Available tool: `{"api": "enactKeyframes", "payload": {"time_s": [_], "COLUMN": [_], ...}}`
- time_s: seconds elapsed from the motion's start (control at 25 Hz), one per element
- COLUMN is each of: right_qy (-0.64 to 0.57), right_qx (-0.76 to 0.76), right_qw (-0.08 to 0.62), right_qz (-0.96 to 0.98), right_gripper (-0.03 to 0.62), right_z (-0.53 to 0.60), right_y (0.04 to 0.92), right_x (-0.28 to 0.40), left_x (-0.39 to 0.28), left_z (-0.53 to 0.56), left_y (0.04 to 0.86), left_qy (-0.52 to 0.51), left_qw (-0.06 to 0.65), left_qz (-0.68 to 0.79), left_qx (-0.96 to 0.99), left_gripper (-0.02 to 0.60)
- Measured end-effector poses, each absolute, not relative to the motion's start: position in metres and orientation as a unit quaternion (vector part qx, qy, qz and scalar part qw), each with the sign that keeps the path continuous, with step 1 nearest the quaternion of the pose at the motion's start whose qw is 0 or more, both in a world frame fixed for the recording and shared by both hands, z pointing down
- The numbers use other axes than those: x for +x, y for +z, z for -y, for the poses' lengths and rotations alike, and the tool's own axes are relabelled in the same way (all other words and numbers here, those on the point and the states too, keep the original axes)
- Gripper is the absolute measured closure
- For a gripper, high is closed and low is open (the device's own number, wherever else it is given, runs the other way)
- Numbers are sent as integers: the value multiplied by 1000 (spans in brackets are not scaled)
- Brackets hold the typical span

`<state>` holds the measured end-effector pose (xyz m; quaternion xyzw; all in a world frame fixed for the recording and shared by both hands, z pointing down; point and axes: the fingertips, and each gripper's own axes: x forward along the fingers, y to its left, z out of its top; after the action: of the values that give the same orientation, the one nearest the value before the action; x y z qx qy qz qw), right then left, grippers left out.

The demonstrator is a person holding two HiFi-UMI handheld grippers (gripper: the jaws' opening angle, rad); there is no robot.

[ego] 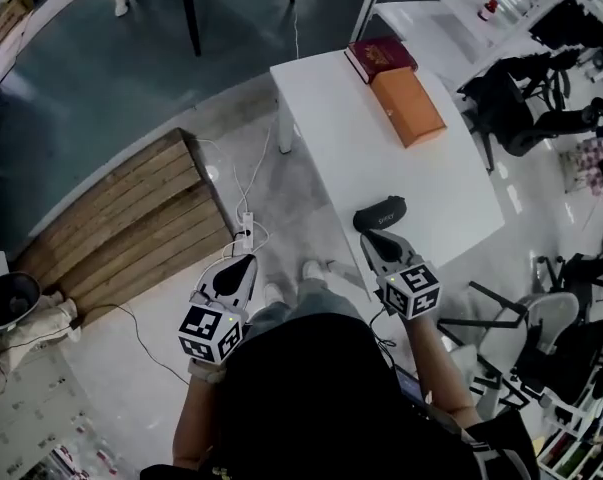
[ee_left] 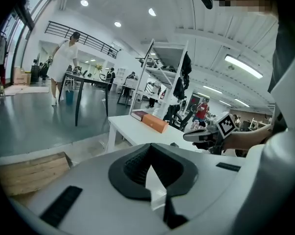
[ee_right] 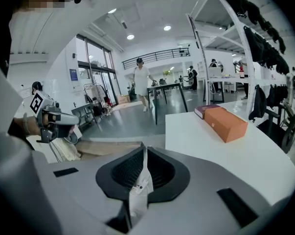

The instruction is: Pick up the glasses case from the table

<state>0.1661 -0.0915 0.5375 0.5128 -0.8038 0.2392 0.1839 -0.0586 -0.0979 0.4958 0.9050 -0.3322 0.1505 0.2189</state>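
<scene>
Right gripper [ego: 371,242], jaws pressed together, hovered beside the glasses case [ego: 380,211] on the table [ego: 381,133]; left gripper [ego: 242,262] likewise closed

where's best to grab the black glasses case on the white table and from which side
Take the glasses case across its narrow middle. It lies flat, a rounded oblong with its length along the near edge of the table, so come from that edge, where the right gripper points at it. Its jaws are shut and would need opening first.

An orange box [ego: 408,106] lies just beside a maroon book [ego: 380,56].
</scene>
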Motion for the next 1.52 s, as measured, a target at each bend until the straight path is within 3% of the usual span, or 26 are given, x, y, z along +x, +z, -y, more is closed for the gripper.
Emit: {"api": "enactKeyframes", "payload": {"time_s": [0.24,0.4,0.48,0.6,1.08,1.52], "right_qy": [246,240,228,201,122,121], "right_qx": [444,374,335,287,117,66], "right_qw": [274,341,386,440,573,609], "right_qz": [817,828,829,827,802,781], "right_gripper": [474,379,296,245,200,197], "right_z": [113,119,121,123,125,130], "right_y": [577,602,620,643,711,722], "right_x": [195,204,211,222,233,234], "left_x": [-45,-37,-34,-31,-47,-57], "left_z": [107,107,107,106,99,93], "left_y": [506,514,518,521,529,536], "left_qy": [162,172,173,178,176,176], "left_qw": [238,249,257,261,284,297], "left_qz": [366,388,401,418,482,507], "left_qx": [885,870,862,852,810,790], "left_gripper": [565,565,565,565,565,565]}}
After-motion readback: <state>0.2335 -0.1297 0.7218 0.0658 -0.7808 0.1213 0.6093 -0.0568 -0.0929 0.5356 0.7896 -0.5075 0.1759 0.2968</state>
